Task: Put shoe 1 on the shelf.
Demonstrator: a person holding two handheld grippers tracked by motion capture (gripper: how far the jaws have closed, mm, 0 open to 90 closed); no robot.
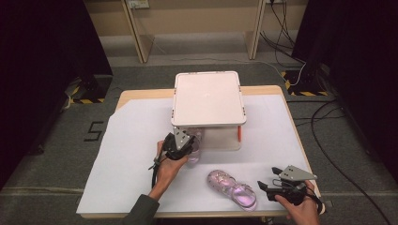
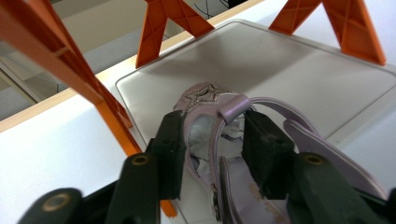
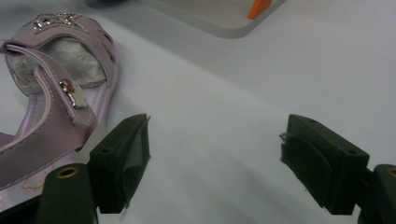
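Holding one purple sandal [image 2: 219, 140], the left gripper [image 2: 212, 140] has its jaws pinched on the shoe's side wall and strap, and the toe points in under the white rack [image 1: 209, 98], over the bottom tray [image 2: 289, 79] between the orange legs [image 2: 70, 74]. In the high view the left gripper [image 1: 180, 145] sits at the front edge of the rack, and the shoe it holds [image 1: 195, 147] peeks out just beside it. The other sandal [image 1: 233, 189] lies flat on the white sheet [image 1: 131, 159] near the front of the table, just to the side of the right gripper [image 1: 277, 185]. That gripper's jaws stand wide apart with nothing between them [image 3: 215, 163], and the second shoe [image 3: 51, 93] is close to one jaw. The shoes look small and light. The straps look soft and bendy, so a grab there could let the shoe swing or tip. The sole looks stiffer, and the side wall near the middle seems the best place to pinch. The shiny skin may be a bit slippery. White paper is stuffed inside the toes. The rack's top hides most of the bottom tray from above, so I cannot tell if the held shoe is touching the tray yet. Its heel is cut off at the bottom of the left gripper view.
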